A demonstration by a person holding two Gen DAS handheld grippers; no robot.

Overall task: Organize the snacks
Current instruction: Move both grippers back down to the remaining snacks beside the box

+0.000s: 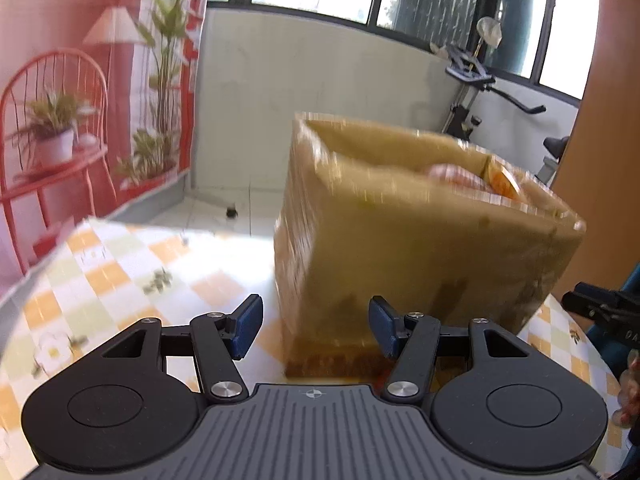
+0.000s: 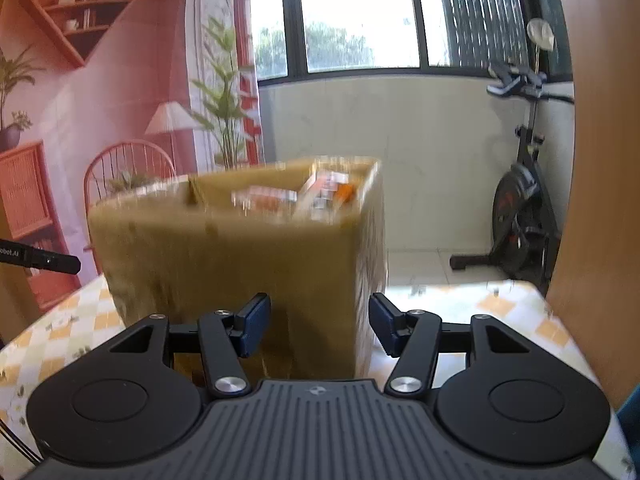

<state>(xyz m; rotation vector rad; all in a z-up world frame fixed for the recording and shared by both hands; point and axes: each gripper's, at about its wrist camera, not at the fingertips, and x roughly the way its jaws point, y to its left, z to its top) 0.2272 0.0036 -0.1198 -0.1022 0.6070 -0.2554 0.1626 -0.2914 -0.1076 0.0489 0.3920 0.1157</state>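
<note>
Checkered table (image 1: 120, 276): one snack-filled box (image 1: 420, 240).

We list this as a home room: exercise bike (image 2: 520, 216) by the windows (image 2: 360, 16), checked tablecloth (image 1: 120, 272), tiled floor (image 2: 424, 268), printed backdrop (image 2: 100, 100) of a furnished interior.

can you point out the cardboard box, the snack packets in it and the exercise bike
cardboard box (image 2: 224, 264): right wrist view, on its near brown side wall.
snack packets (image 2: 320, 192): right wrist view, on the blurred white and orange wrappers at the box's open top.
exercise bike (image 2: 516, 208): right wrist view, on its dark flywheel.
</note>
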